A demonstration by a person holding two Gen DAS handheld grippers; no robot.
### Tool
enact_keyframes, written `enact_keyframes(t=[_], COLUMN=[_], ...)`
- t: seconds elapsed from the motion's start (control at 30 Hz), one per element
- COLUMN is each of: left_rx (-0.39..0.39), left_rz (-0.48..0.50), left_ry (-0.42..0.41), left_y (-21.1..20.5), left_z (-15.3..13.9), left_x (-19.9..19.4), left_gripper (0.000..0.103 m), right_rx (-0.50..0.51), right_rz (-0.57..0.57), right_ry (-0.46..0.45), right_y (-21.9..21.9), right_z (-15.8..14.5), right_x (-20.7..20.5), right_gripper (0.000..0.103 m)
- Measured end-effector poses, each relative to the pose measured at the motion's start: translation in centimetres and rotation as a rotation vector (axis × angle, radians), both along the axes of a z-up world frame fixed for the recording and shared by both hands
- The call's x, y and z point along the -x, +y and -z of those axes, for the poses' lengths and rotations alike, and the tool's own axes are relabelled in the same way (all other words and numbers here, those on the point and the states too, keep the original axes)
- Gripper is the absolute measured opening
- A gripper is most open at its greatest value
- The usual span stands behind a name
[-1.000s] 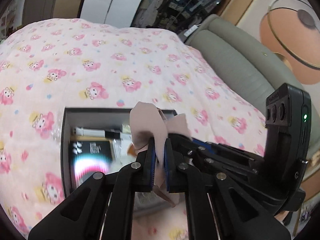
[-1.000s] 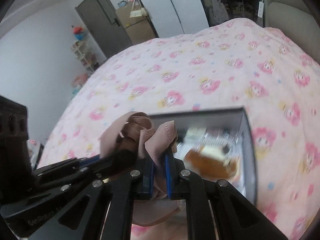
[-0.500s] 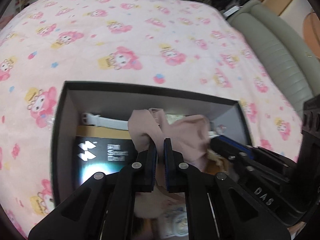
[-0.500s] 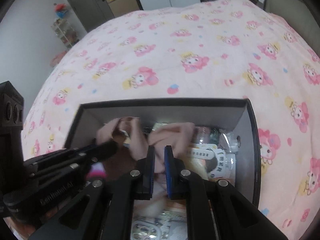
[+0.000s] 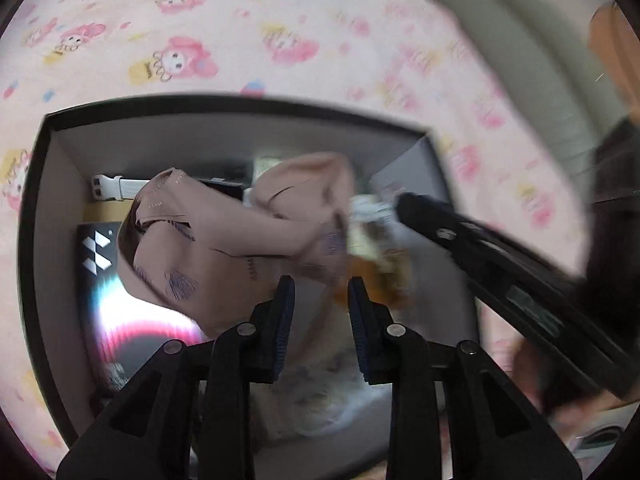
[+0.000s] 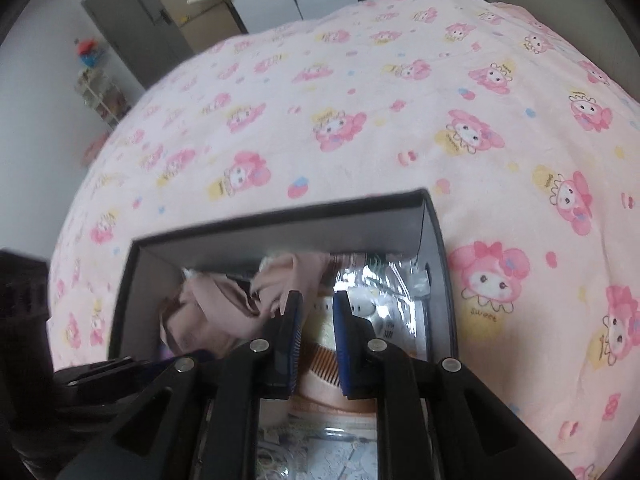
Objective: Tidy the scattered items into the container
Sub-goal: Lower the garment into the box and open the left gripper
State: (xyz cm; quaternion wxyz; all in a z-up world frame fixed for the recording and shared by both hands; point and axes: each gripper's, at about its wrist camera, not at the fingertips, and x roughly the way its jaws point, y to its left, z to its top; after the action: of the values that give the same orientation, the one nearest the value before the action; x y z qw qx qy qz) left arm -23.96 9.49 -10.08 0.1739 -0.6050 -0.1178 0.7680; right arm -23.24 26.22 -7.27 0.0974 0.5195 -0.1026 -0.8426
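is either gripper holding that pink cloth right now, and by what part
Neither. The left gripper and right gripper have just been opening; the pink cloth lies loose in the box.

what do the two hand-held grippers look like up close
Both match: the left hand-held gripper and right hand-held gripper have matte black angular plastic fingers with silver round screw heads and ribbed blue pads on the inner faces. No cables or sleeves show.

Bed in pink cartoon-print blanket (image 6: pixel 400 92), dark open box (image 6: pixel 280 224) on it

A pink cartoon-print bedspread (image 6: pixel 360 120) fills the room before a grey door (image 6: pixel 132 20) and white wall (image 6: pixel 36 80).
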Motion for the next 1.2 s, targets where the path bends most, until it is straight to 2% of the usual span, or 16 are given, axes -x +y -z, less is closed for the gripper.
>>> enact_keyframes(t=[0.13, 0.23, 0.3, 0.4, 0.47, 0.5, 0.57, 0.63, 0.67, 0.73, 0.77, 0.83, 0.93, 1.03, 1.1, 1.2], left_rx=[0.152, 0.211, 0.180, 0.081, 0.048, 0.043, 0.086, 0.159, 0.186, 0.137, 0.127, 0.082, 0.022, 0.045, 0.053, 0.054], left_rz=[-0.090, -0.169, -0.206, -0.207, -0.162, -0.131, -0.119, -0.155, -0.183, -0.210, -0.208, -0.148, -0.057, -0.013, -0.013, -0.012], left_ry=[-0.007, -0.008, 0.022, 0.060, 0.025, 0.000, -0.024, -0.028, -0.021, -0.015, -0.004, 0.022, 0.010, 0.004, -0.011, -0.035], left_y=[-1.7, -4.2, -5.9, -6.9, -6.8, -6.4, -5.8, -6.3, -6.7, -7.2, -7.1, -6.0, -4.2, -3.0, -3.1, -3.8], left_z=[1.2, 1.3, 0.5, -0.8, -0.2, 0.4, 1.5, 2.2, 2.2, 1.7, 1.4, 0.5, 0.3, 0.7, 0.9, 0.5], left_x=[1.2, 1.5, 1.2, 0.5, 0.7, 0.9, 1.6, 2.3, 2.5, 2.1, 1.6, 0.2, -1.3, -2.4, -2.8, -3.5], left_gripper=[0.026, 0.026, 0.025, 0.025, 0.026, 0.026, 0.026, 0.026, 0.022, 0.023, 0.023, 0.023, 0.023, 0.023, 0.023, 0.024], right_rx=[-0.043, -0.022, -0.036, -0.062, -0.054, -0.056, -0.062, -0.079, -0.073, -0.063, -0.071, -0.093, -0.060, -0.074, -0.092, -0.099], right_rz=[-0.052, -0.102, -0.113, -0.143, -0.178, -0.198, -0.201, -0.183, -0.173, -0.137, -0.120, -0.115, -0.159, -0.202, -0.221, -0.244], right_ry=[-0.059, -0.118, -0.145, -0.101, -0.104, -0.134, -0.178, -0.209, -0.212, -0.210, -0.193, -0.145, -0.144, -0.181, -0.223, -0.236], right_y=[-1.4, -2.8, -3.8, -5.2, -6.0, -6.3, -6.5, -6.1, -5.7, -4.7, -4.3, -3.9, -4.1, -4.9, -5.3, -5.9], right_z=[1.6, 2.9, 3.6, 3.2, 3.4, 3.9, 4.9, 5.8, 5.9, 5.7, 5.3, 4.4, 3.8, 4.5, 5.6, 5.6], right_x=[0.6, 1.7, 2.5, 3.5, 3.8, 3.9, 3.9, 4.0, 4.0, 3.8, 3.7, 3.2, 2.2, 0.7, -0.2, -1.4], right_gripper=[0.013, 0.013, 0.013, 0.013, 0.013, 0.013, 0.013, 0.013, 0.013, 0.014, 0.019, 0.019, 0.019, 0.019, 0.020, 0.020])
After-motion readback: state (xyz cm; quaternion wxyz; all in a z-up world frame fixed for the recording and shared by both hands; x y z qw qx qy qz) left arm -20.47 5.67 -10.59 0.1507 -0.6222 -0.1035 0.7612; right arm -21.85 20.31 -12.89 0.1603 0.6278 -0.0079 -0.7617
